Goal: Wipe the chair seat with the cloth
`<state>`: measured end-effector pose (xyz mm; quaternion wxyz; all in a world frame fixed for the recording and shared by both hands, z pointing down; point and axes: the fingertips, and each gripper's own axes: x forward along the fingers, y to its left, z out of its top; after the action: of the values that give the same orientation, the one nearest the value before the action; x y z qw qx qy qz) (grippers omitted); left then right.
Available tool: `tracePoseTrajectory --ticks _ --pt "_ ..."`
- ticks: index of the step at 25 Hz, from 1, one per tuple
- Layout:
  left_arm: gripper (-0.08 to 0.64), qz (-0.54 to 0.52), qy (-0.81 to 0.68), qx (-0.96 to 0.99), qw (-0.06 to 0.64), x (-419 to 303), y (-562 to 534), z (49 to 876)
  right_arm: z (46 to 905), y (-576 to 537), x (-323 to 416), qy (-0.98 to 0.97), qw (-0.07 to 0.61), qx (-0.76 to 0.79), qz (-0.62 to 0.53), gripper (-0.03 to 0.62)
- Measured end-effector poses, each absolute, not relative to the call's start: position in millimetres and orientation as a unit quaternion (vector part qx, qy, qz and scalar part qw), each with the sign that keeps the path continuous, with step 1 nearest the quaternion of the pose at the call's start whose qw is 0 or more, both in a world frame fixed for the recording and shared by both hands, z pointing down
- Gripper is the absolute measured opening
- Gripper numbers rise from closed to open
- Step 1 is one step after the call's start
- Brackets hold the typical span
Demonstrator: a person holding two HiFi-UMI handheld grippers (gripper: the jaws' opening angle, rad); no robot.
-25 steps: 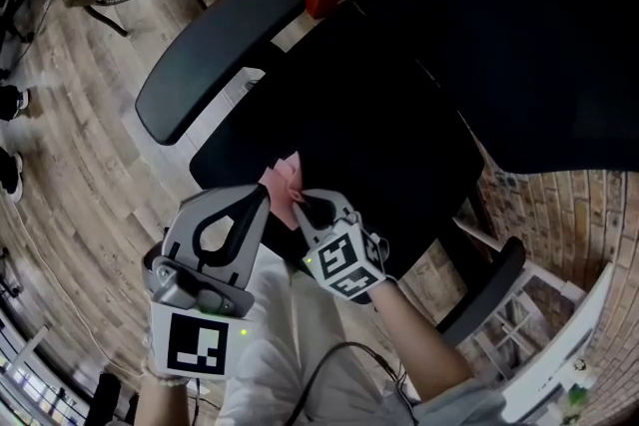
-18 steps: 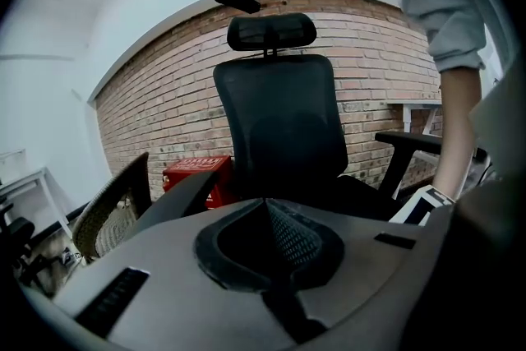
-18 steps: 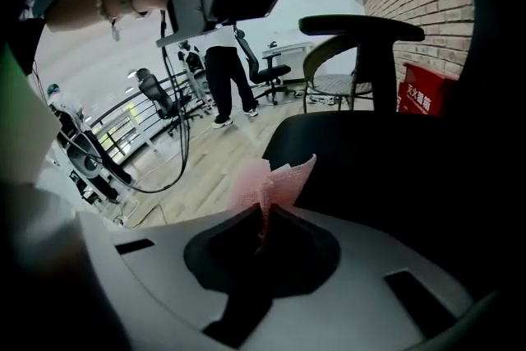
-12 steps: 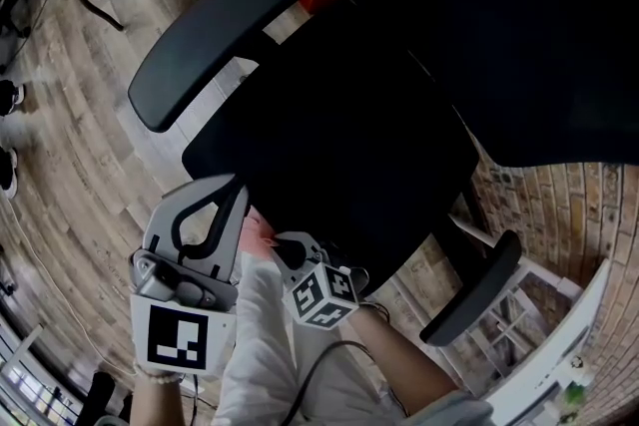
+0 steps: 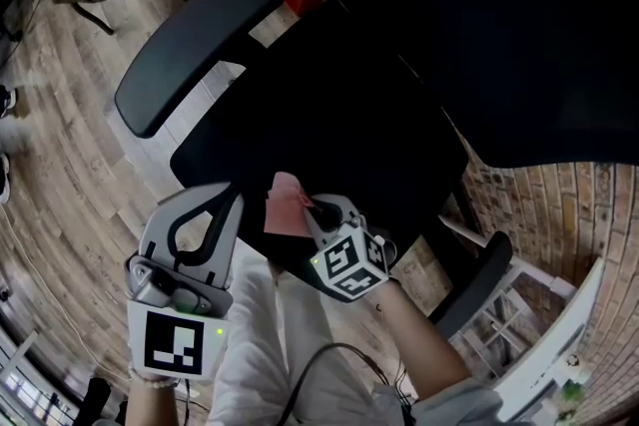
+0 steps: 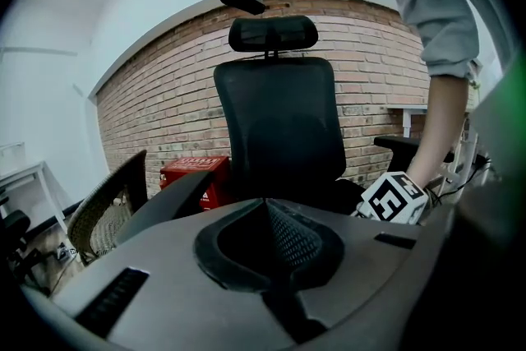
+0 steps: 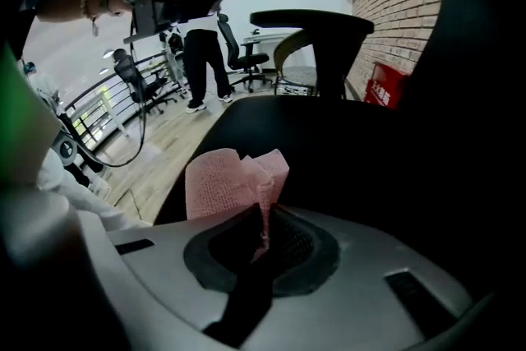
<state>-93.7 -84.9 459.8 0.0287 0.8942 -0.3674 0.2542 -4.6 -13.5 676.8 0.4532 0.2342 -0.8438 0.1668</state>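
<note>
Your right gripper (image 7: 263,230) is clenched on the pink cloth (image 7: 226,183), low over the near edge of the chair seat (image 5: 329,135); whether cloth touches fabric is hard to tell. Your left gripper (image 6: 267,210) (jaws pressed together, empty) hangs just beside it. Open seat lies ahead; the head view crops the backrest (image 5: 519,35).

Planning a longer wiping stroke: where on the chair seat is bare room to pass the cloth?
The seat is bare from the cloth to the backrest. Crowded only at its front edge, where the left tool and right tool are.
</note>
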Motion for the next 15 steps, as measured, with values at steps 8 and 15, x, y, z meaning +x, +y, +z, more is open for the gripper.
tracePoseTrajectory --ticks 8,15 --pt "0.018 0.259 -0.348 0.901 0.027 -82.4 -86.0 466.9 685.2 -97.2 85.0 -0.794 0.444 0.372 0.185 0.055" --pt "0.018 0.264 -0.332 0.905 0.035 -73.7 -87.7 476.9 689.7 -161.4 170.3 -0.734 0.435 0.48 0.204 0.055"
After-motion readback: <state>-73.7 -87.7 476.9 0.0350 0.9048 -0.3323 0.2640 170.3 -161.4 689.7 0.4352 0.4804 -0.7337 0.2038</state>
